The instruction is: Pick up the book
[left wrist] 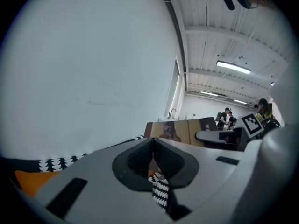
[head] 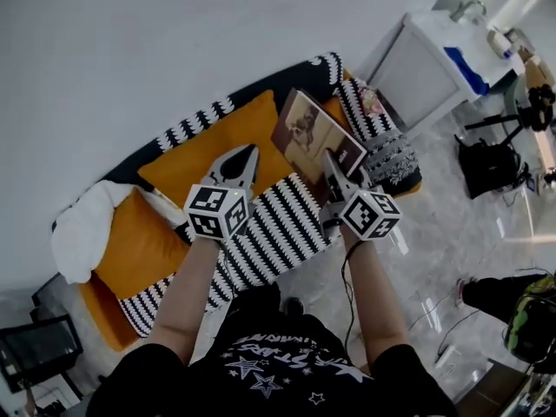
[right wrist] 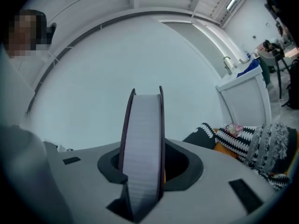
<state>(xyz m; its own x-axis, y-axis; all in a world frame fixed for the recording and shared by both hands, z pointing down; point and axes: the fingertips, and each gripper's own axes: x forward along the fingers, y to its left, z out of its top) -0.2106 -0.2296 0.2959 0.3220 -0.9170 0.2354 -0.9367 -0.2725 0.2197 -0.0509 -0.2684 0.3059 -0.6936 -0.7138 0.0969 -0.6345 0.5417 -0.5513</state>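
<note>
Brown-covered thick book is clamped edge-on by the fingers of your right gripper, clear above the orange cushioned sofa. The fingers of your left gripper are closed together, empty.

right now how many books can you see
1. The book is clamped edge-on between the jaws of the right gripper, held up in the air. More could lie hidden under the striped throw.
</note>
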